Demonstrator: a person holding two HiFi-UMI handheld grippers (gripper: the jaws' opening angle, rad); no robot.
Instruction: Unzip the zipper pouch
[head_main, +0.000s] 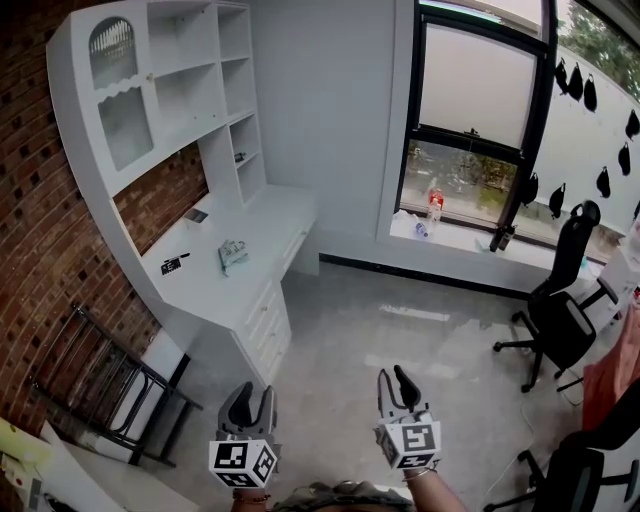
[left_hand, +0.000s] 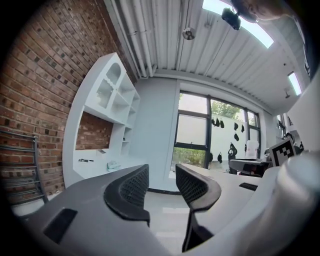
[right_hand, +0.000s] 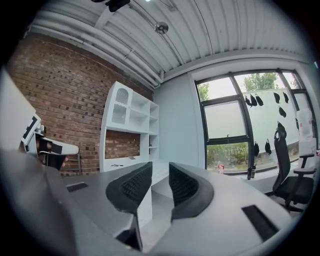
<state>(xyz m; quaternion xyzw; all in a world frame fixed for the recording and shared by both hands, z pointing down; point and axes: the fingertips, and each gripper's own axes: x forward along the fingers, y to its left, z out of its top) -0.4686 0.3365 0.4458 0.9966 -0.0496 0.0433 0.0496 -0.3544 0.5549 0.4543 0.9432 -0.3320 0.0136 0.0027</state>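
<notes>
A small pale green pouch (head_main: 232, 255) lies on the white desk (head_main: 215, 285) against the brick wall, far ahead and to the left of both grippers. The left gripper view shows the pouch (left_hand: 113, 165) as a small shape on the distant desk. My left gripper (head_main: 252, 395) is held low over the floor, jaws slightly apart with nothing between them (left_hand: 162, 172). My right gripper (head_main: 392, 378) hangs beside it, and its jaws show a narrow empty gap (right_hand: 160, 170). Neither gripper is near the pouch.
A white shelf unit (head_main: 170, 80) rises over the desk, where a small black item (head_main: 174, 264) also lies. A black metal rack (head_main: 110, 390) leans at the left wall. Black office chairs (head_main: 560, 310) stand at the right. Bottles (head_main: 433, 210) sit on the window sill.
</notes>
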